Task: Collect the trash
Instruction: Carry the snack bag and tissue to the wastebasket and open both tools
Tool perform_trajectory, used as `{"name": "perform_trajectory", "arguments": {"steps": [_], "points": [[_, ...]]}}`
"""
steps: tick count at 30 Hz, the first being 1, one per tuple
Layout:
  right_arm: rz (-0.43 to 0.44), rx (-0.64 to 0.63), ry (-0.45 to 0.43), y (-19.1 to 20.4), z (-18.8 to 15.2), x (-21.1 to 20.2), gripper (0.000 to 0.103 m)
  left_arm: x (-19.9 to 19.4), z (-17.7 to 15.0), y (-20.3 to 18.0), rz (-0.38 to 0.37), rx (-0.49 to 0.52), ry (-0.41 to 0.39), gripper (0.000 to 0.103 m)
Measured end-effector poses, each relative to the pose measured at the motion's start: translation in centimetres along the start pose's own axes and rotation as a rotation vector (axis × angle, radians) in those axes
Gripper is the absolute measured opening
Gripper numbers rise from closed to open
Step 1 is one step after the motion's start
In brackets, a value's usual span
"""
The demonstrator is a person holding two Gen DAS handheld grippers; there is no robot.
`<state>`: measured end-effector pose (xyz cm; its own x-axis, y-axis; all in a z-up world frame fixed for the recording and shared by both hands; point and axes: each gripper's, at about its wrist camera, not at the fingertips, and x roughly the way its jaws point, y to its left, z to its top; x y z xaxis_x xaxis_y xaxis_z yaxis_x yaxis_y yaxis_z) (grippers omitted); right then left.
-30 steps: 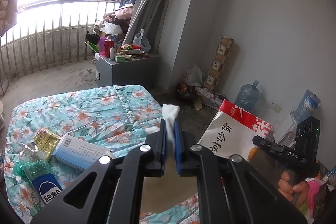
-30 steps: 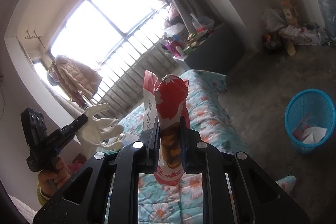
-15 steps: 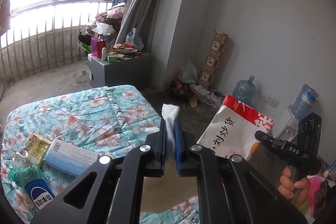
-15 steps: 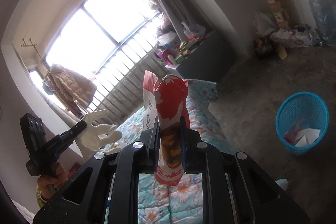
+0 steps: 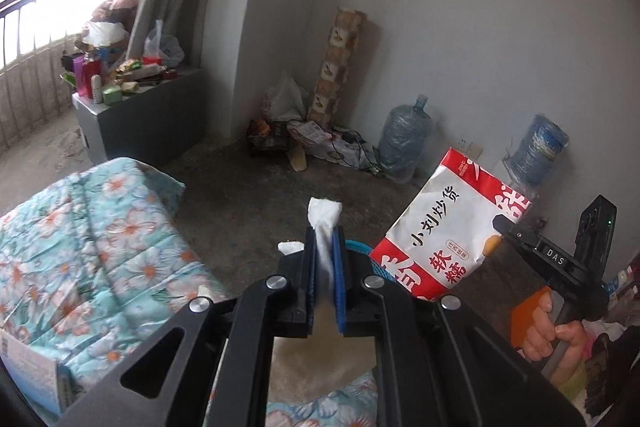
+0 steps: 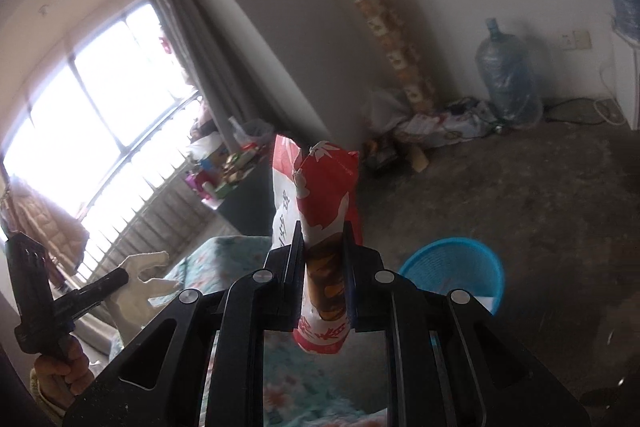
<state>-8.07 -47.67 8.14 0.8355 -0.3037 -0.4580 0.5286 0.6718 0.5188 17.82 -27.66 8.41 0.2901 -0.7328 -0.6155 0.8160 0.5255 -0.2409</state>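
My left gripper (image 5: 324,241) is shut on a white tissue (image 5: 323,213) that sticks up from between its pads. Just behind its right finger shows a strip of the blue mesh trash basket (image 5: 360,247). To the right hangs a red and white snack bag (image 5: 444,227), with my right gripper (image 5: 498,227) shut on its edge. In the right wrist view the snack bag (image 6: 326,195) stands pinched in the right gripper (image 6: 322,241), and the blue basket (image 6: 456,267) sits on the floor just right of the fingers. The left gripper (image 6: 122,278) with the white tissue (image 6: 140,283) is at the far left.
A bed with a floral quilt (image 5: 100,239) fills the lower left, with a blue-white box (image 5: 28,371) on it. A grey cabinet (image 5: 140,115) with clutter stands by the window. Water jugs (image 5: 404,139) and piled bags (image 5: 300,143) line the far wall, beyond bare concrete floor (image 6: 520,207).
Both views have swung away from the bed toward the floor and the far wall. The blue basket looks larger and nearer in the right wrist view. Both grips are unchanged.
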Motion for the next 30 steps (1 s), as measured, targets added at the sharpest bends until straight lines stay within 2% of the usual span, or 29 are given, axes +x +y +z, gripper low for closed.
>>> {"name": "perform_trajectory", "arguments": {"steps": [4,10,13,16,19,21,22,23,24,26,30], "points": [[-0.108,0.038,0.042,-3.9,-1.2,2.7,0.015,8.4,0.5,-2.2,-0.038,0.019,0.120,0.007],[-0.261,0.130,0.134,-9.5,-4.3,8.9,0.016,20.8,-0.1,-4.5,-0.034,0.024,0.293,0.008],[-0.303,0.208,0.172,-12.4,-5.3,11.7,0.016,26.7,-0.9,-5.3,-0.038,-0.002,0.398,0.008],[-0.322,0.261,0.206,-14.5,-5.8,14.4,0.016,30.9,-1.7,-6.0,-0.019,-0.006,0.463,0.008],[-0.317,0.314,0.242,-16.6,-6.3,17.2,0.019,33.2,-2.2,-6.5,-0.016,-0.004,0.479,0.008],[-0.307,0.355,0.289,-18.4,-6.7,19.2,0.029,34.1,-2.3,-6.4,-0.014,-0.004,0.483,0.008],[-0.329,0.364,0.310,-19.0,-7.2,20.2,0.035,34.8,-2.5,-6.3,-0.010,-0.004,0.486,0.008],[-0.341,0.370,0.339,-19.7,-7.8,21.1,0.054,35.3,-2.6,-6.3,-0.008,-0.006,0.491,0.008],[-0.349,0.380,0.378,-20.4,-8.5,22.1,0.063,35.8,-2.9,-6.2,-0.006,-0.011,0.500,0.008],[-0.411,0.416,0.423,-21.9,-9.4,22.6,0.063,36.2,-3.2,-5.9,-0.001,-0.024,0.514,0.008],[-0.389,0.498,0.380,-23.5,-9.9,19.8,0.067,36.9,-3.7,-5.8,-0.002,-0.029,0.526,0.008]]}}
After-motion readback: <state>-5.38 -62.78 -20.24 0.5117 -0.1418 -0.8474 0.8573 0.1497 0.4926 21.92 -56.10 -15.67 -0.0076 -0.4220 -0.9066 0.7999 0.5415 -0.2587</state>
